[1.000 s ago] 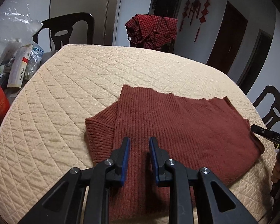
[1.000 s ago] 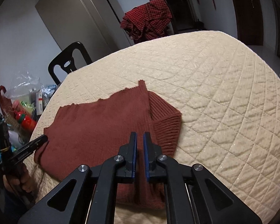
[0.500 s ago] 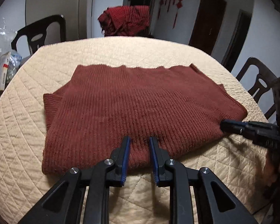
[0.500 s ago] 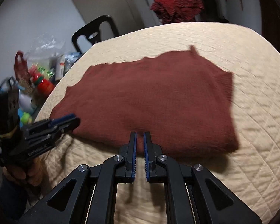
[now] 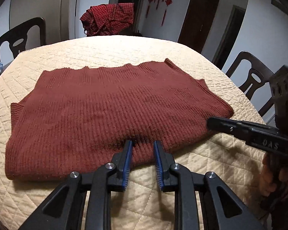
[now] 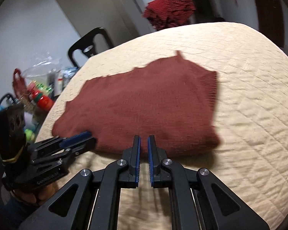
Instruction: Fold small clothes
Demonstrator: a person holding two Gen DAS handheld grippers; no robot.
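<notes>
The left gripper point(image 5: 143, 143) has its jaws parted by a clear gap and nothing between them; the tips sit at the near edge of the sweater point(image 5: 113, 107), just above or touching the knit, which of the two I cannot tell. The right gripper point(image 6: 143, 139) has its jaws nearly together, only a thin slit left, and it too holds nothing; its tips sit at the same near edge of the sweater, further to the right. In the left wrist view the right gripper comes in from the right, its tips at the near right corner of the sweater, with the hand point(image 5: 274, 174) holding it below. In the right wrist view, which is blurred, the left gripper comes in from the left, its blue pads point(image 6: 74, 138) at the near left corner of the sweater. The sweater is a rust-red ribbed knit, folded into a broad flat rectangle, with a ribbed cuff showing at each side. It lies on the cream quilted cloth of the table point(image 5: 109, 51), nearer the front edge than the back. Behind the sweater, past the far edge of the table, a red checked garment point(image 5: 109, 19) hangs over a chair. To the sweater's left, off the table, stands a dark chair point(image 5: 21, 36); another chair point(image 5: 253, 76) stands to its right. Left of the sweater in the right wrist view are bags and bottles point(image 6: 42, 92).
</notes>
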